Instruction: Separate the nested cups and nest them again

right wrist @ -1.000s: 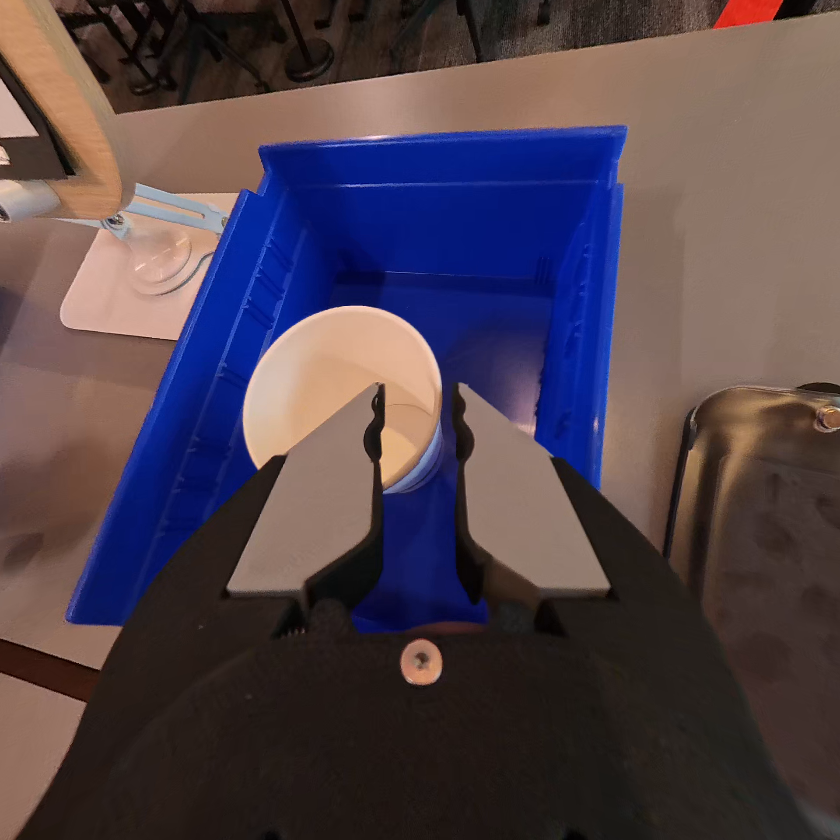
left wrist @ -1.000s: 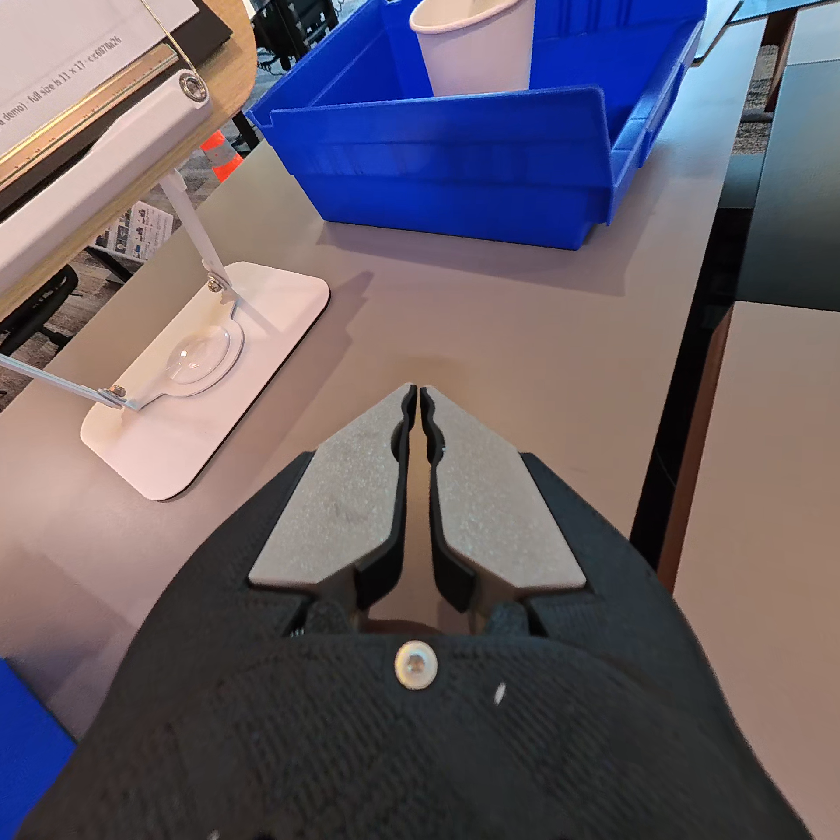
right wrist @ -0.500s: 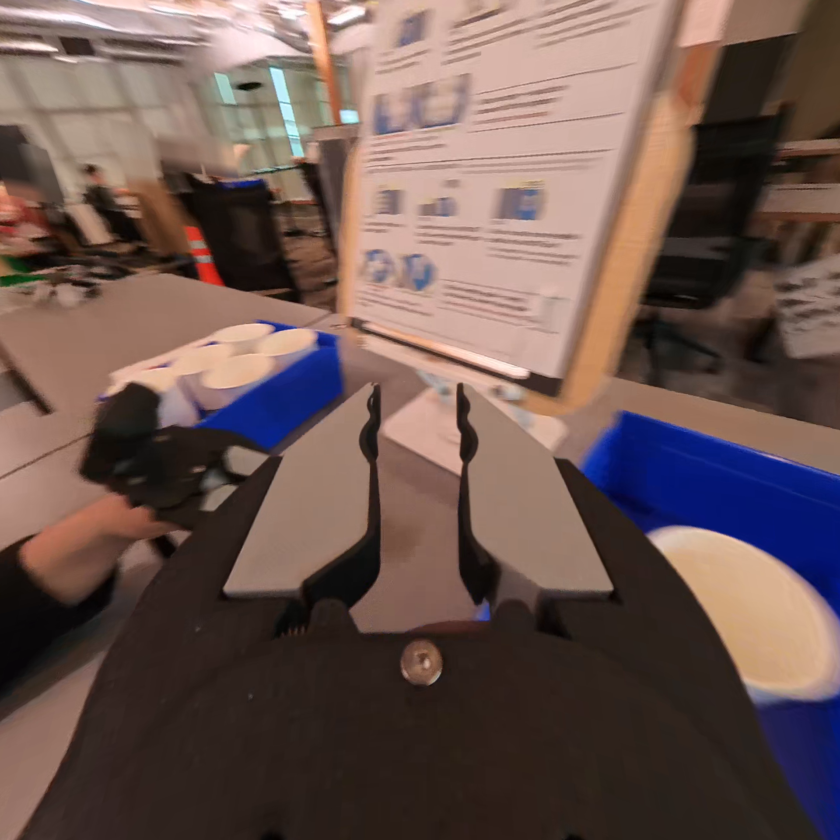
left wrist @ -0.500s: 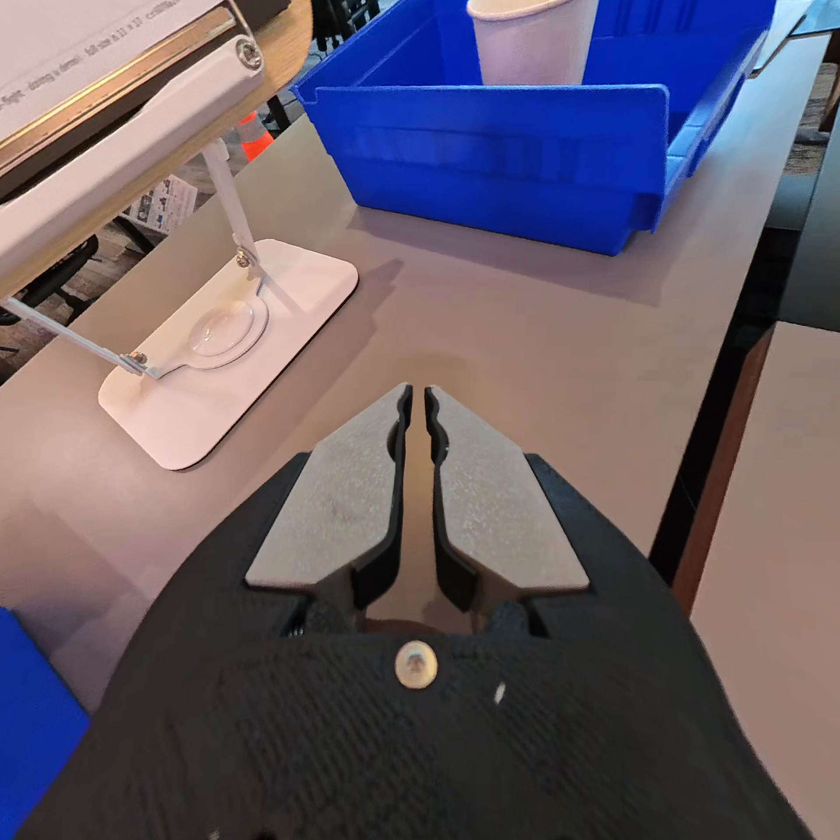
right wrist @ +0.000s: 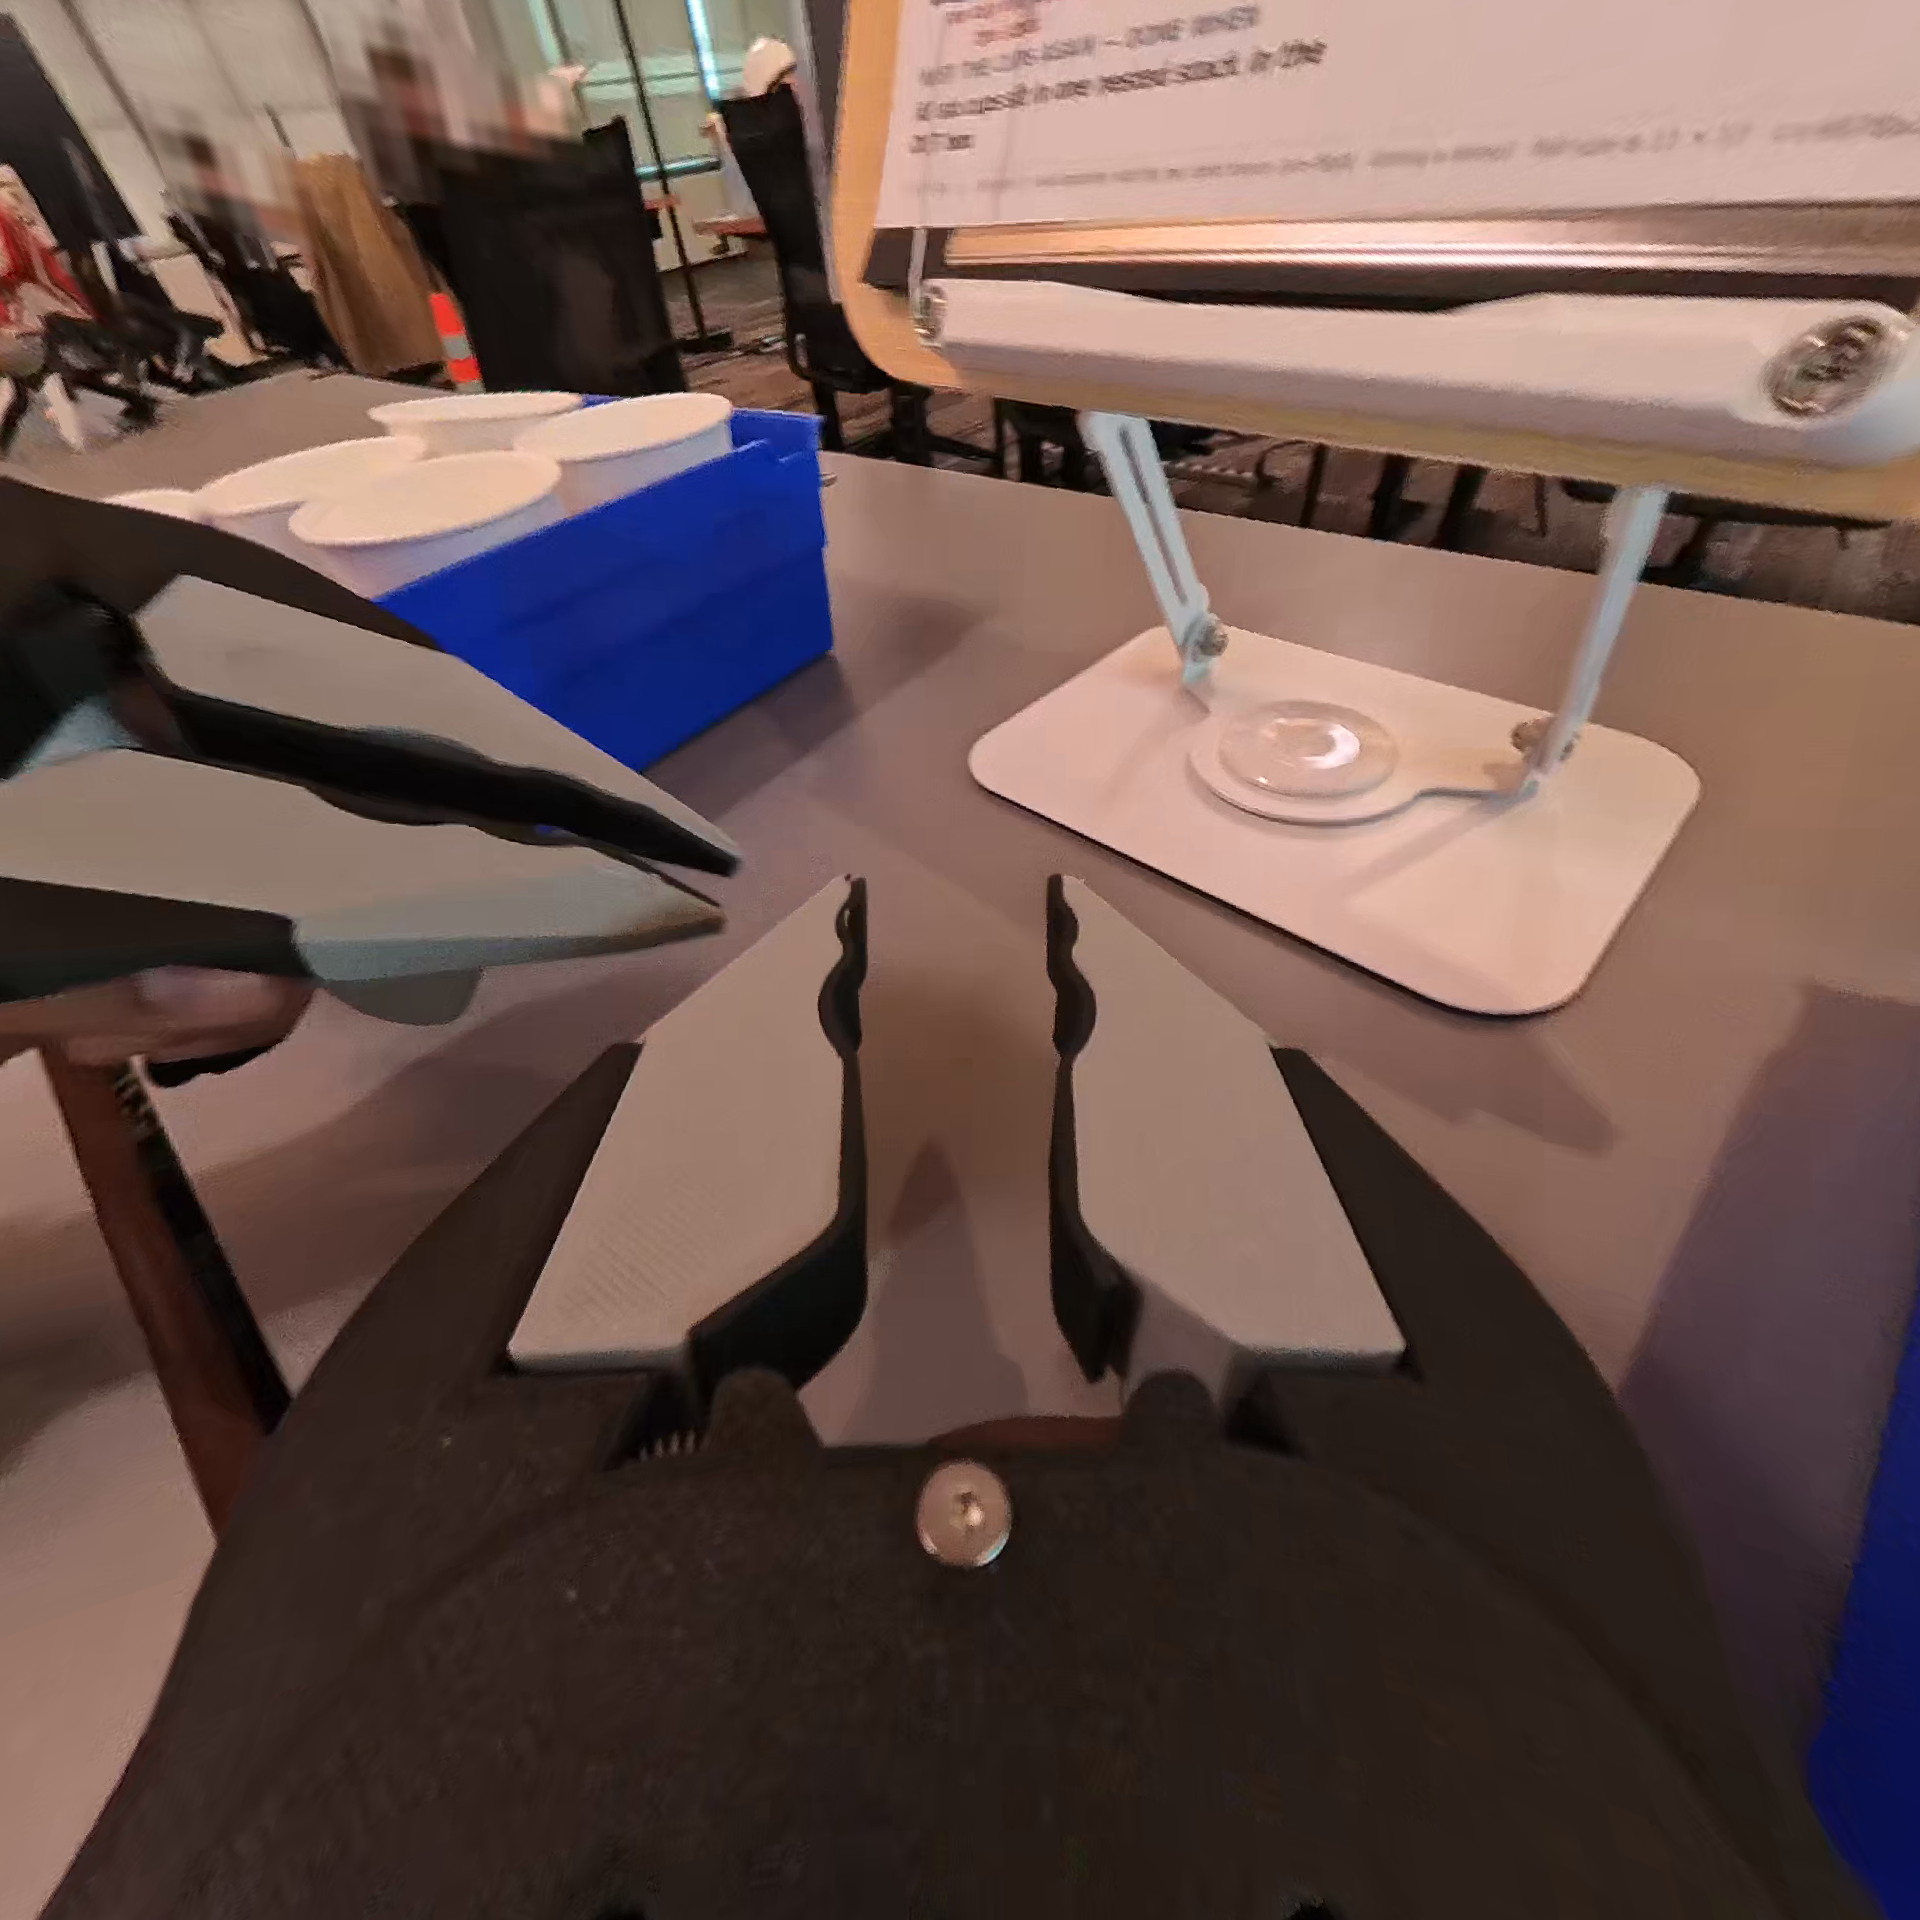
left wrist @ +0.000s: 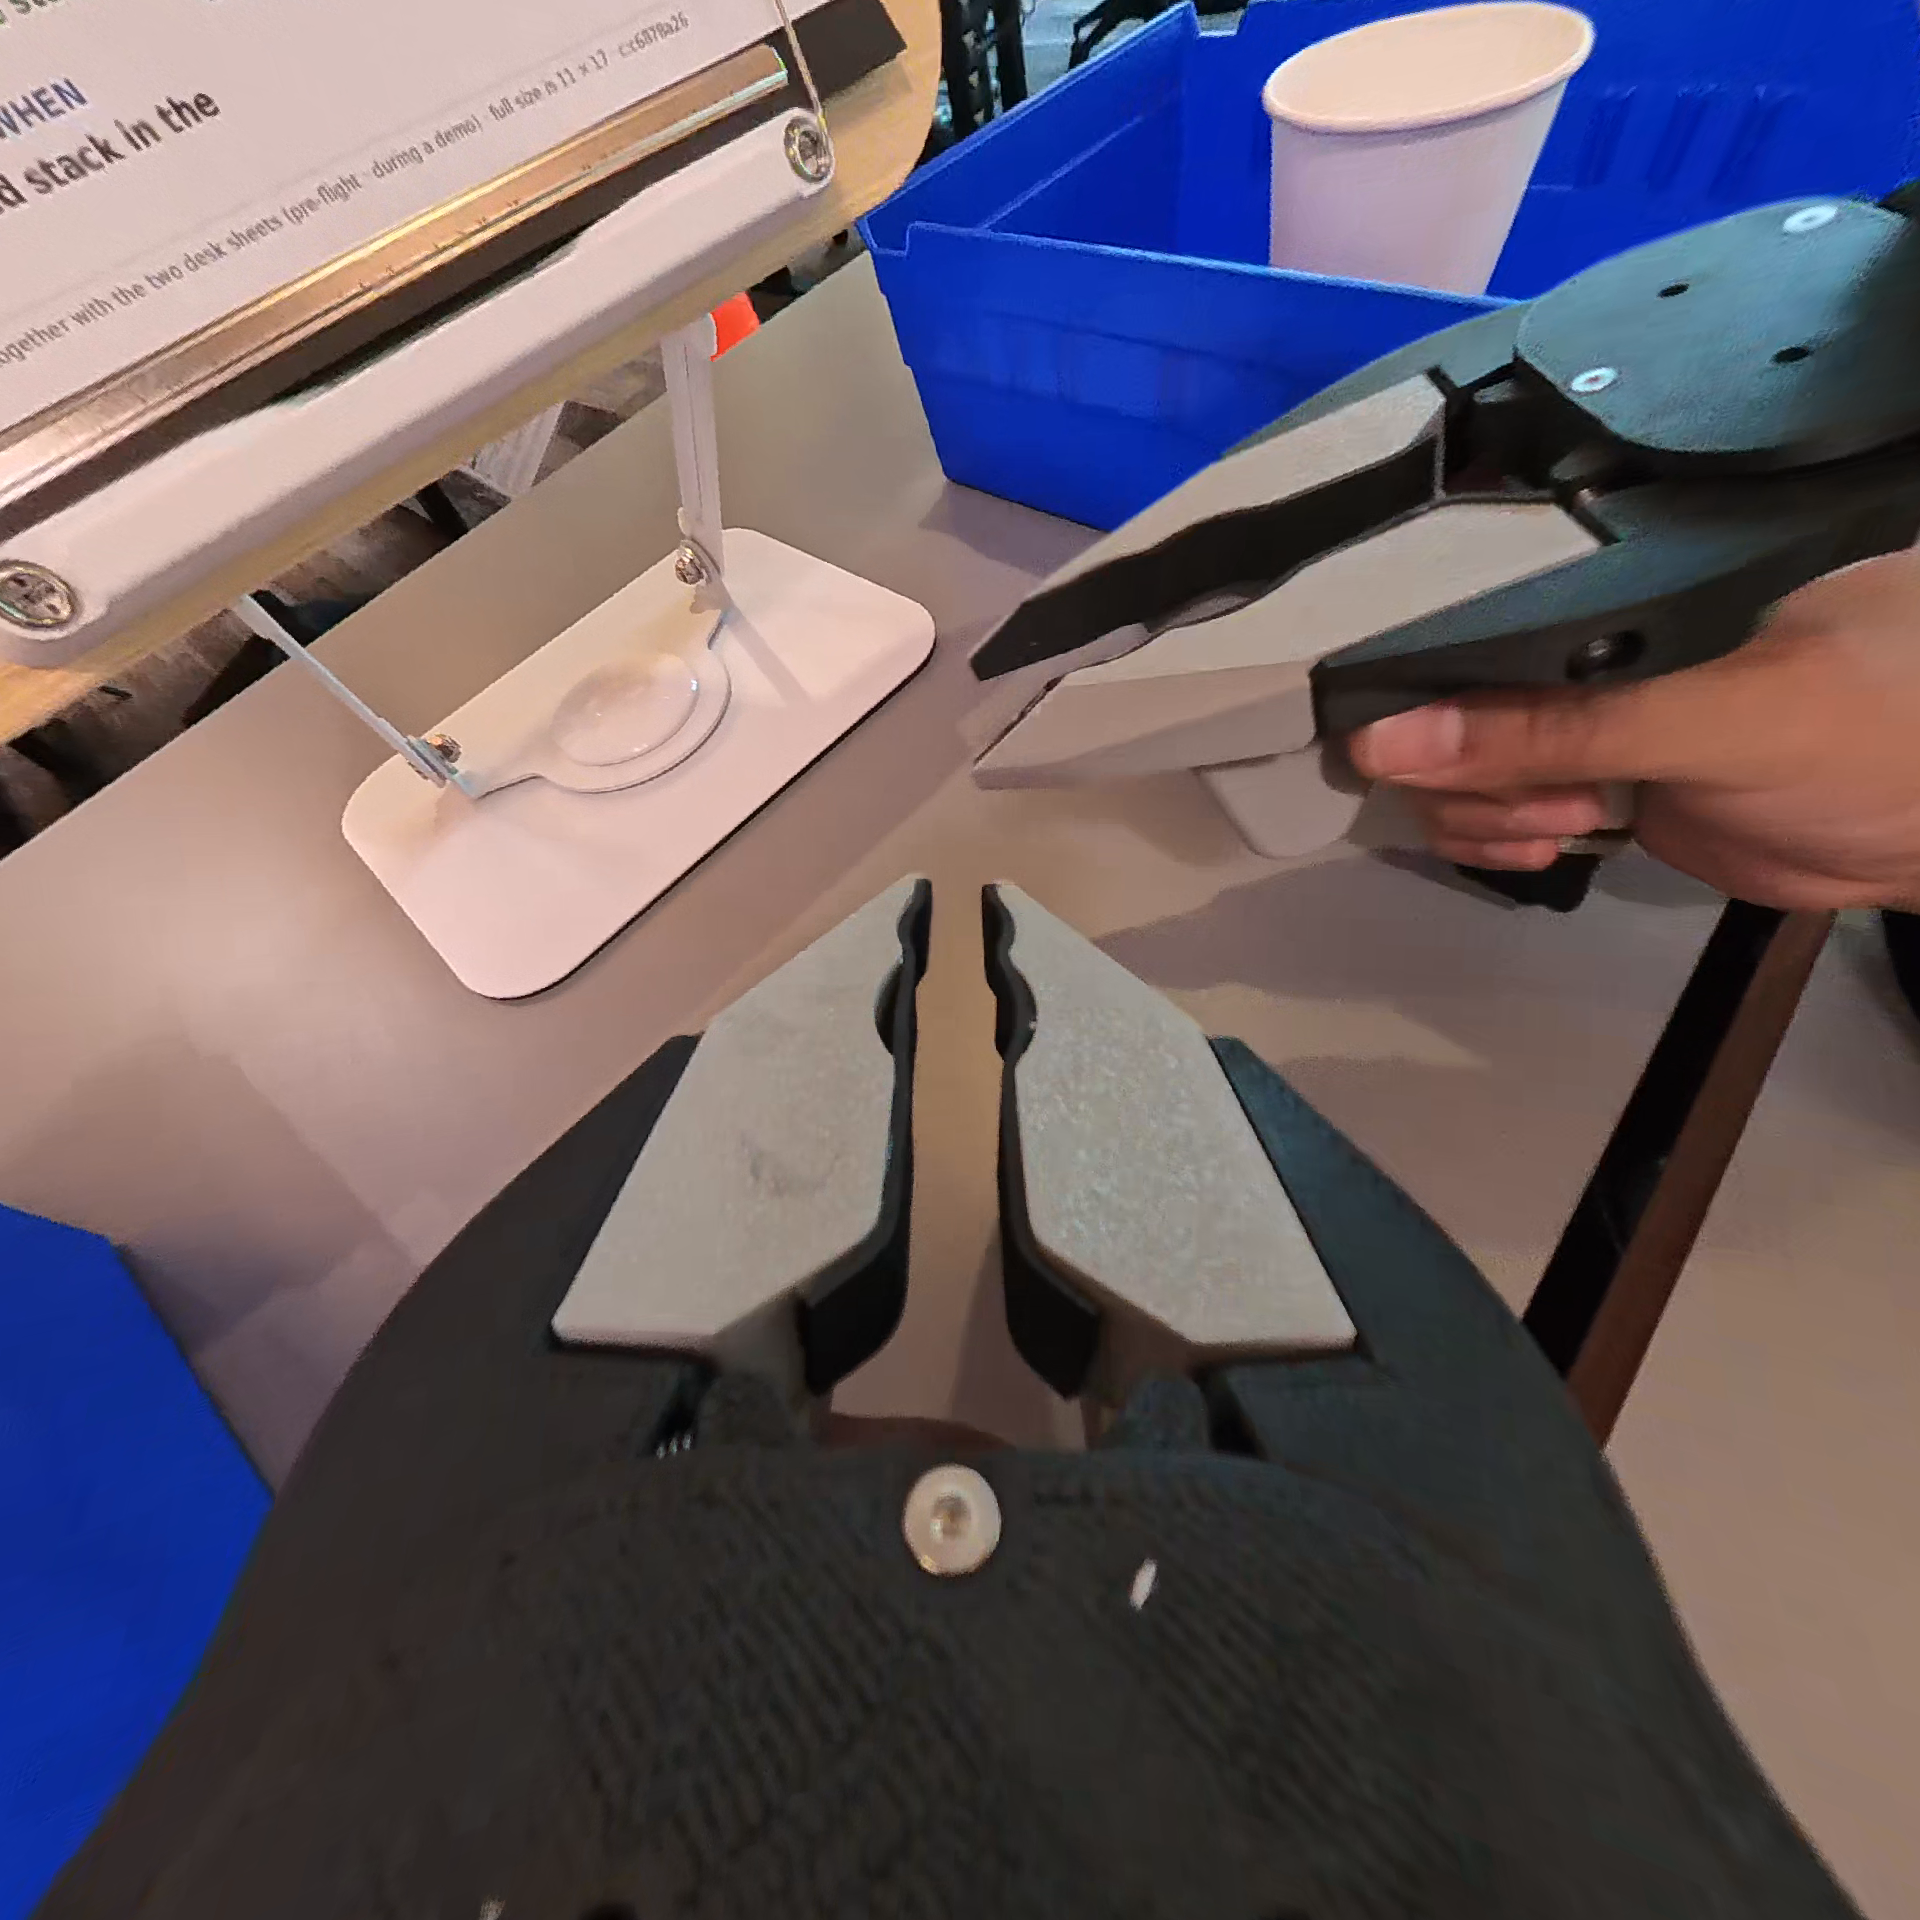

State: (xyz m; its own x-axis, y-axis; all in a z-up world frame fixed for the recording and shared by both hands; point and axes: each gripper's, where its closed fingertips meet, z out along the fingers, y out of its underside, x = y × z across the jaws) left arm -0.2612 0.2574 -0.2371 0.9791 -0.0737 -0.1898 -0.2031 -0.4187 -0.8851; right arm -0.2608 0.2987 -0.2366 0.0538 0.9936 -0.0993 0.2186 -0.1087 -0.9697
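Note:
A white paper cup [left wrist: 1413,145] stands upright in a blue bin [left wrist: 1091,343] at the far right of the table. Several white cups [right wrist: 468,499] stand in a second blue bin [right wrist: 644,613] at the far left. My left gripper [left wrist: 956,894] hovers over the bare table, nearly shut with a narrow gap and holding nothing. It also shows in the right wrist view [right wrist: 722,891]. My right gripper [right wrist: 954,883] is partly open and empty. In the left wrist view it [left wrist: 977,719] comes in from the right, and the two grippers' tips point at each other.
A document stand with a white base plate [left wrist: 644,748] [right wrist: 1340,821] holds a board with a printed sheet [right wrist: 1455,94] over the table's back. A person's hand [left wrist: 1714,748] grips the right tool. A dark gap between tables [left wrist: 1662,1091] runs at the right. The left gripper's tips are roughly 5 centimeters from the right gripper's.
My right gripper swung away from above the cup in the bin to the middle of the table and now faces my left gripper. My left gripper's fingers parted slightly.

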